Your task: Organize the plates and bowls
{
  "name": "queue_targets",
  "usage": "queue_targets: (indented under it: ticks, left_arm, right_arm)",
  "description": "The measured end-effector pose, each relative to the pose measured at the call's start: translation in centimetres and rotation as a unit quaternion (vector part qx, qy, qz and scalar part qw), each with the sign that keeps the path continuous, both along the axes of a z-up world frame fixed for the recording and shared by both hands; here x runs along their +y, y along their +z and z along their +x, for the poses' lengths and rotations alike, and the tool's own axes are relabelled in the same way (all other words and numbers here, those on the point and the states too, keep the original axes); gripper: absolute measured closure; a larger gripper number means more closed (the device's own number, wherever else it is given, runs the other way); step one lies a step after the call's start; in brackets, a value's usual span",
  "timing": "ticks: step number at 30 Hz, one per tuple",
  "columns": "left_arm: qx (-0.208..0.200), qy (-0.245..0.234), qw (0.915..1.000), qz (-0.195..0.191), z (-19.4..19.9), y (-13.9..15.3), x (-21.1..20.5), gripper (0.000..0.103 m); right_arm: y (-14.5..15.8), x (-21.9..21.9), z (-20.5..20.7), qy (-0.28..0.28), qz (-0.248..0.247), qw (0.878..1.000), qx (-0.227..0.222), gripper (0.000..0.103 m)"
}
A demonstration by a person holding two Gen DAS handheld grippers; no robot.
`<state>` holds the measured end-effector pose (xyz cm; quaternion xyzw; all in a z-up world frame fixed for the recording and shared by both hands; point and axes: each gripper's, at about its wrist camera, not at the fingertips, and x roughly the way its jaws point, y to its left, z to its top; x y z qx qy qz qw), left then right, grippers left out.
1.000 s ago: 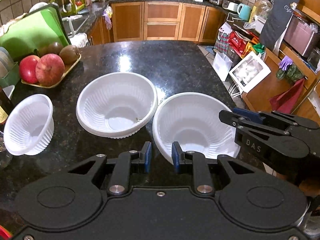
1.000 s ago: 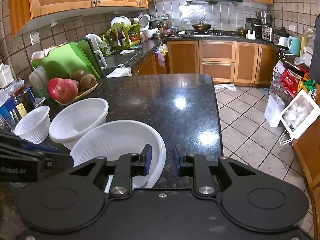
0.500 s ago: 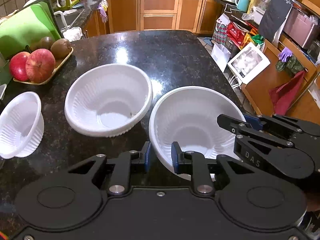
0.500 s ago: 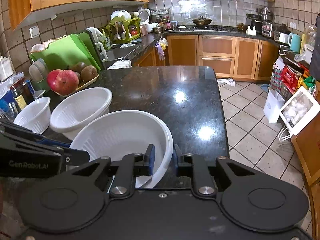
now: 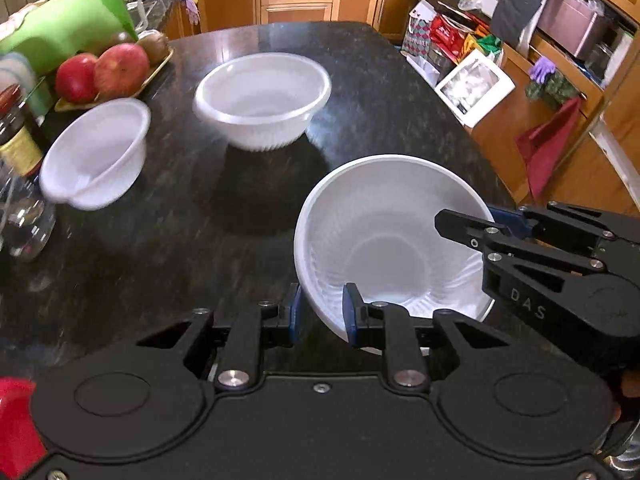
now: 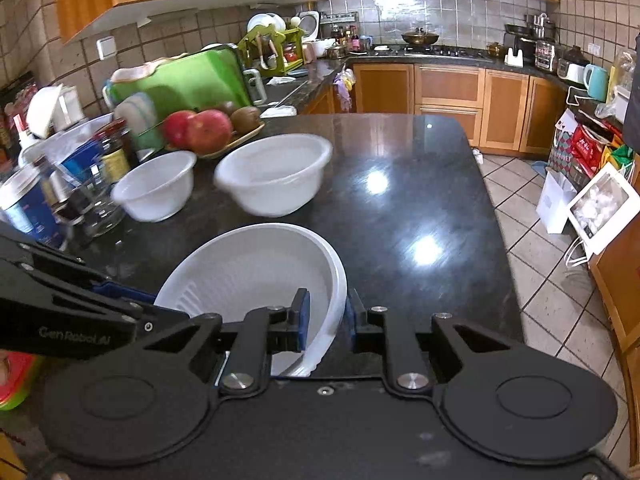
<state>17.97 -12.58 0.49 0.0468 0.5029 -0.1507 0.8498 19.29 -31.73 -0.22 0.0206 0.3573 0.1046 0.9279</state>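
Pulling big bowl (image 5: 394, 240) from others

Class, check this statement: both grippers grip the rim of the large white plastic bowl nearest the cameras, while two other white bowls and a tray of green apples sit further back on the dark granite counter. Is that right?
One detail is wrong: the apples are red, not green, as the right wrist view shows. The rest holds: the left gripper and right gripper grip the large white plastic bowl, with two other white bowls behind on the dark granite counter.

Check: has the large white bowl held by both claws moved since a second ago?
Yes. The large bowl has drawn back from the middle bowl, toward the counter's near edge.
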Motion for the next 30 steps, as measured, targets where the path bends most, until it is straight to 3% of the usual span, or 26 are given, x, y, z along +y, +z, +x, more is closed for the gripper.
queue_targets:
  ticks: [12,30]
  left_arm:
    - [-0.003,-0.017,0.9998,0.006,-4.8,0.1,5.5,0.072]
    - [-0.022,-0.057,0.9980,-0.018,-5.0,-0.6,7.7,0.071]
  right_arm:
    - [-0.8,6.8,-6.3,-0.021,0.011,0.999,0.022,0.081]
    - [-1.8,8.6,-7.3,-0.085,0.001,0.996,0.003,0.078]
